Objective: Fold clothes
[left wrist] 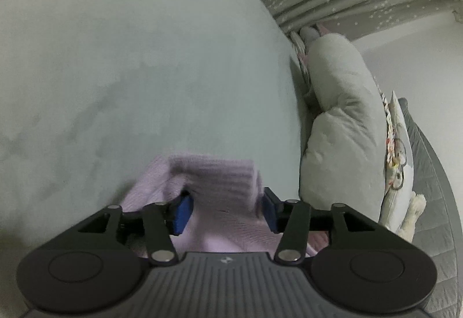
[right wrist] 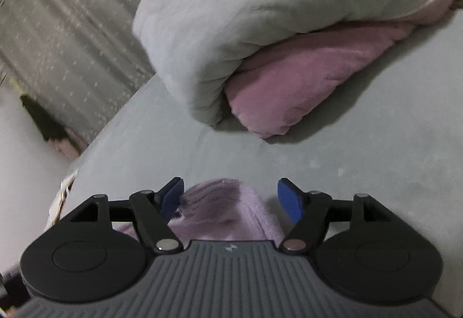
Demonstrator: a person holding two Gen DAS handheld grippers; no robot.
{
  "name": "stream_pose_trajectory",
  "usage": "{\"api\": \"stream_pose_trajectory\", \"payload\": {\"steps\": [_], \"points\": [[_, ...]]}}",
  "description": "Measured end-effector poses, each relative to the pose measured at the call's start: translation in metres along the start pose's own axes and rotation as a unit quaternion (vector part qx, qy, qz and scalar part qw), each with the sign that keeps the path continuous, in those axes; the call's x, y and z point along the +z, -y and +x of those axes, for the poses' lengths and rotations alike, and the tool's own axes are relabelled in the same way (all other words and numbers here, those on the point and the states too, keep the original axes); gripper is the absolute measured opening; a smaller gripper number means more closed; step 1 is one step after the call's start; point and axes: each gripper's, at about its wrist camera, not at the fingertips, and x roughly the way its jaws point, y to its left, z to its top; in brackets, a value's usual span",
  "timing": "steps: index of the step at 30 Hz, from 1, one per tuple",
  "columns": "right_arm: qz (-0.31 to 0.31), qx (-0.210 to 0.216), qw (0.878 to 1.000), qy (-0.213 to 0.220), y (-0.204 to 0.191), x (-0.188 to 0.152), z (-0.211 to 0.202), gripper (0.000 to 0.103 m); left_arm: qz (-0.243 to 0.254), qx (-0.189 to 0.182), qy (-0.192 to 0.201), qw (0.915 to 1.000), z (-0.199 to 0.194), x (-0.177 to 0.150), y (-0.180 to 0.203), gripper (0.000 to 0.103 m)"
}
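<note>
A: Where is the lilac ribbed knit garment (left wrist: 220, 182)?
B: On the pale grey-green bedsheet (left wrist: 115, 57), between the left gripper (left wrist: 227, 209)'s wide-apart blue pads (left wrist: 182, 209), ungripped.
A: And the right gripper (right wrist: 234, 199)?
B: Also spread wide, the knit (right wrist: 222, 208) lying loose between, beside a folded grey-and-pink quilt (right wrist: 260, 43).

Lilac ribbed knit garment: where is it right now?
The lilac ribbed knit garment lies on the grey-green bed sheet, between the open blue-padded fingers of the left tool and right tool.

Both grippers have ribbed grey bodies, black linkage arms with silver rivets, and blue-padded fingers (left wrist: 183, 212).
</note>
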Motion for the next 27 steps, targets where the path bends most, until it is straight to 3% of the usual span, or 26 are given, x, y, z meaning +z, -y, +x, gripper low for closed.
{"api": "stream_pose_trajectory", "payload": {"steps": [1,3,7,10,12,13,14,15,18,20,22,27], "points": [[-0.014,0.004,1.0,-0.004,-0.006,-0.002,-0.001,0.073,0.007,0.009,0.024,0.9996,-0.006,0.003,0.001,0.084],[-0.042,0.013,0.999,-0.013,-0.017,-0.007,-0.002,0.073,0.045,0.06,0.08,0.994,-0.028,0.008,0.006,0.086],[-0.098,0.031,0.994,-0.03,-0.04,-0.015,-0.004,0.073,0.137,0.044,0.072,0.9869,-0.05,-0.008,0.024,0.086],[-0.14,0.044,0.988,-0.043,-0.057,-0.022,-0.005,0.073,0.225,0.025,0.05,0.9728,-0.055,-0.049,0.046,0.087],[-0.164,0.041,0.984,-0.054,-0.06,-0.022,0.001,0.073,0.237,0.029,0.041,0.9702,-0.051,-0.065,0.052,0.087],[-0.167,0.018,0.984,-0.063,-0.046,-0.014,0.018,0.072,0.239,0.036,0.033,0.9699,-0.044,-0.078,0.055,0.087],[-0.168,-0.008,0.984,-0.066,-0.035,-0.01,0.031,0.072,0.247,0.054,0.031,0.9669,-0.034,-0.09,0.058,0.087],[-0.161,-0.031,0.985,-0.057,-0.027,-0.011,0.036,0.071,0.267,0.097,0.038,0.9581,-0.024,-0.097,0.059,0.087],[-0.085,-0.058,0.994,-0.025,0.002,-0.002,0.028,0.062,0.311,0.214,0.063,0.9239,0.0,-0.102,0.054,0.08],[-0.1,-0.046,0.994,-0.022,-0.008,-0.01,0.018,0.065,0.279,0.247,0.056,0.9262,0.005,-0.09,0.043,0.084],[-0.125,-0.038,0.991,-0.013,-0.023,-0.023,0.002,0.065,0.238,0.233,0.048,0.9418,0.0,-0.078,0.034,0.084],[-0.185,-0.019,0.983,0.009,-0.06,-0.056,-0.039,0.072,0.253,0.197,0.072,0.9443,-0.061,-0.082,0.045,0.084]]}}
